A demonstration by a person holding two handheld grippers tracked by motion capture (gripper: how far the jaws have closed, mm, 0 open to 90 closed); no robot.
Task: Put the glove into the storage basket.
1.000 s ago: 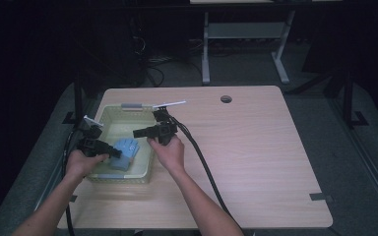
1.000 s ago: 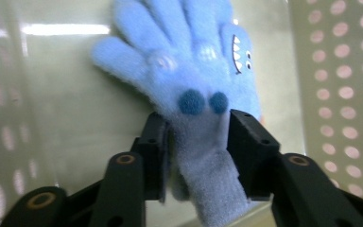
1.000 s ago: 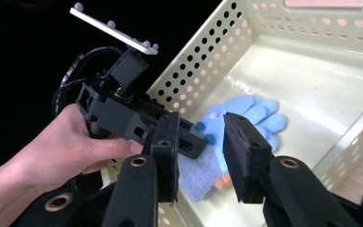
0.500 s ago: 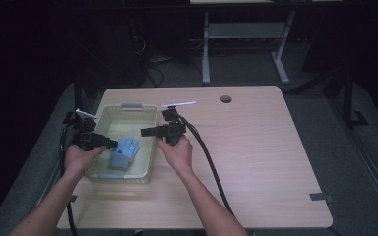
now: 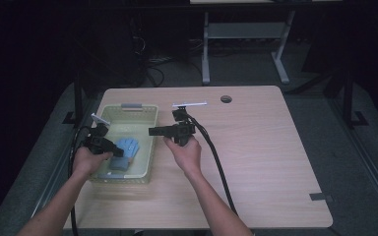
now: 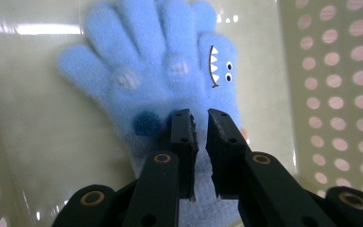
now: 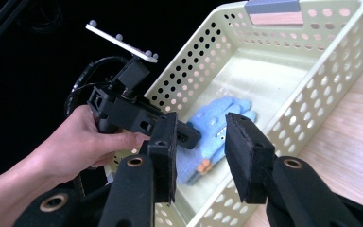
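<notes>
A light blue knitted glove with a shark face lies flat in the pale yellow perforated basket at the table's left. My left gripper reaches into the basket from the left. Its jaws have just been closing and now pinch the glove at the cuff, left gripper tips just past the cuff's edge. My right gripper hovers over the basket's right wall, pointing left, open with nothing between its jaws. In the right gripper view the glove and the left gripper lie beyond.
The basket has a grey label on its far rim. Black cables trail from both grippers toward the table's front. A round cable hole sits near the far edge. Bare wooden tabletop spreads to the right.
The left gripper's jaws have drawn together on the glove's cuff. The right hand and its gripper have shifted a little to the right, away from the middle of the basket.
</notes>
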